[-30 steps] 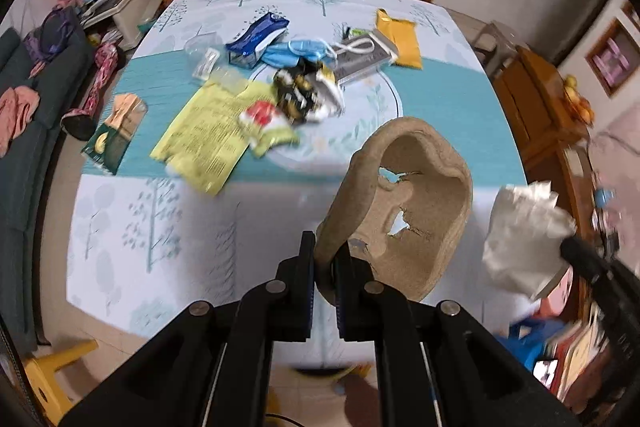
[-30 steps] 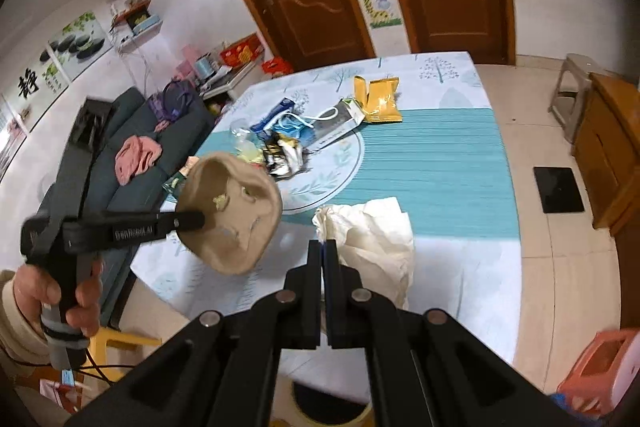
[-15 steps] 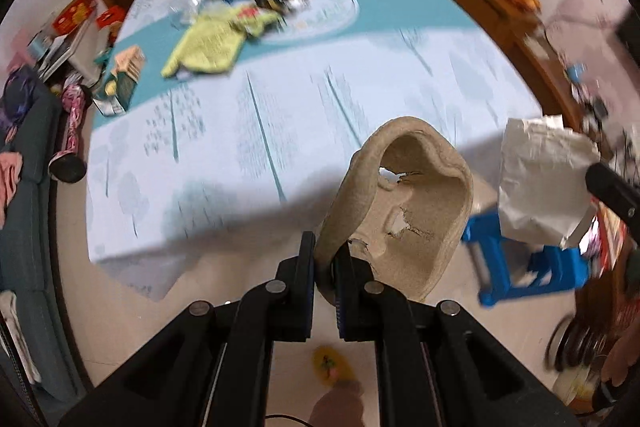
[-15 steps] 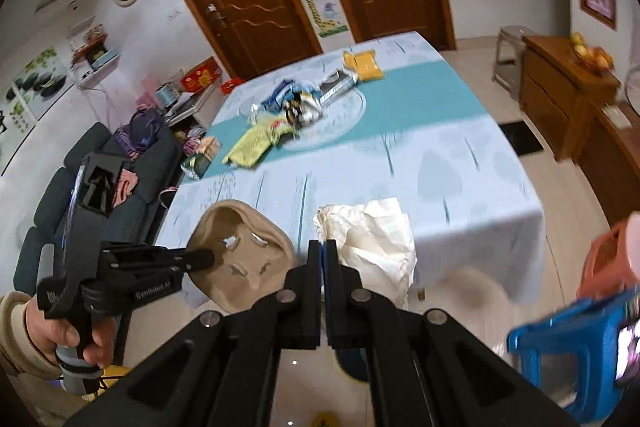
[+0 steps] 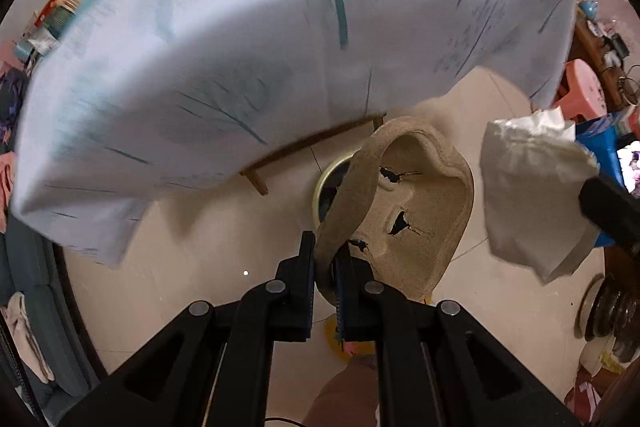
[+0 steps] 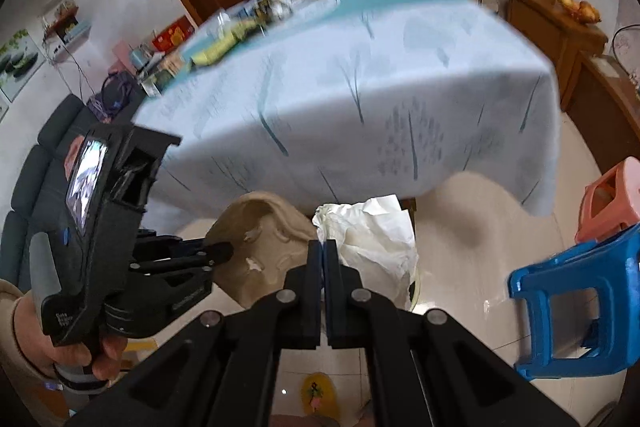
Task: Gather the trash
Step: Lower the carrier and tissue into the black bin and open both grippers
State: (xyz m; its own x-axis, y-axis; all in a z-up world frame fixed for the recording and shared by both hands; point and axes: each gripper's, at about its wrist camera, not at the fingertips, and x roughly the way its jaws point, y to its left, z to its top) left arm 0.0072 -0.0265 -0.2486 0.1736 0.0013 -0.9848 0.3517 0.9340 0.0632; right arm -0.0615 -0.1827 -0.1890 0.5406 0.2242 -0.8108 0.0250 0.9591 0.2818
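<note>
We are pinching the rim of a torn brown pulp tray (image 5: 416, 211) between the closed pads of our left gripper (image 5: 323, 259); the tray is rising from the fingertips and tilting to the right, with its hollow side facing the camera. Behind it, on the pale floor, a round bin (image 5: 326, 183) with a light rim is peeking out, mostly hidden by the tray.

We are gripping a crumpled white paper wrapper (image 6: 372, 247) with our right gripper (image 6: 324, 247), whose jaws are pressed together on its edge; the paper is bunching up just beyond and to the right of the fingertips. In the left wrist view that same paper is hanging at the right, beside the tray but apart from it.

In the right wrist view the tray is sitting just left of the paper, nearly touching it, and our left hand (image 6: 80, 355) is wrapping the handle of its gripper. The table (image 6: 360, 99) with its pale blue cloth is looming behind both pieces, blurred, with more litter (image 6: 256, 15) at its far end. A blue stool (image 6: 580, 303) is standing at the right.
</note>
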